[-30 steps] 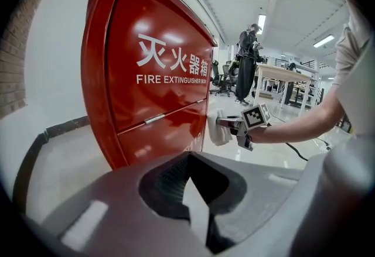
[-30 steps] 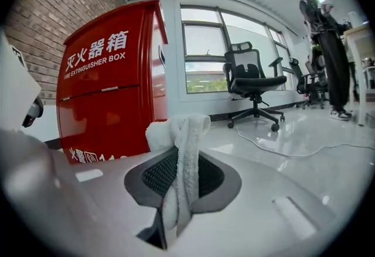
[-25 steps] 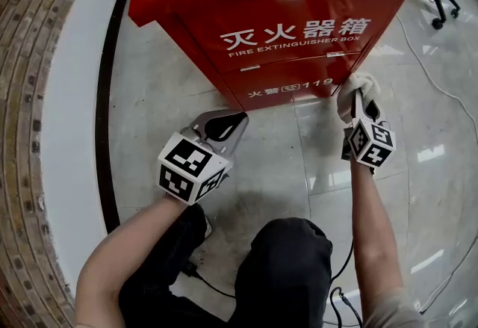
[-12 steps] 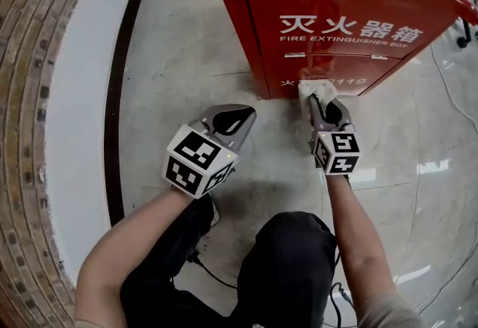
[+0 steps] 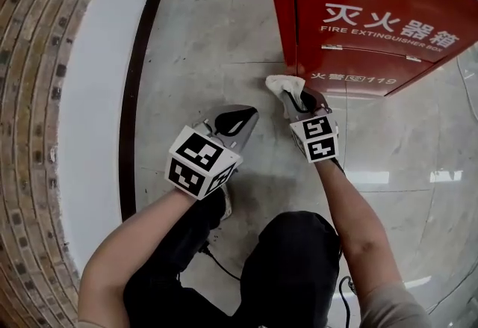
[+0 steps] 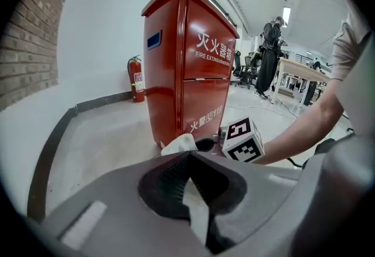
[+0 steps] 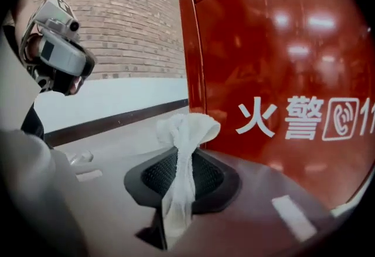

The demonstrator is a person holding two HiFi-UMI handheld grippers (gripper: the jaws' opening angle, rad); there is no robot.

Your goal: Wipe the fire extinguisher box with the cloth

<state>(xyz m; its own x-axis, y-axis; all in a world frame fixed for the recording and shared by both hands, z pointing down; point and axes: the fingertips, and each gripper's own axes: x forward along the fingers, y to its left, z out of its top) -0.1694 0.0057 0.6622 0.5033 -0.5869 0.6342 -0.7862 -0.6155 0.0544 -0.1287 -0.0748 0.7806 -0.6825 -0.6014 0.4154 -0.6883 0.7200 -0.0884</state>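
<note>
My right gripper (image 7: 183, 159) has its jaws clamped on the cloth (image 7: 186, 130). A thin tail of it runs down between the pads, and a bunched white head stands out past the tips. I hold it that way so the soft wad meets the paint, not the hard jaws. From the head view the wad (image 5: 284, 84) sits low, right by the bottom left corner of the fire extinguisher box (image 5: 373, 13), at the edge where the front panel meets the side. Whether it presses on the metal or hangs just off it, I cannot tell. The right gripper view shows the red front (image 7: 281, 45) filling the frame to the right of the cloth, with the white characters close by, so I judge I am working the lowest strip of the front.

My left gripper (image 6: 187, 156) has its jaws brought together with nothing between them. It has no part in the wiping, so I hold it low over the floor (image 5: 216, 35), apart from the box and left of my right gripper (image 5: 302, 102). From there its camera looks at the whole box (image 6: 193, 74) and the cloth at its foot.

I am crouched in front of the box, because this bottom edge sits near the floor.
</note>
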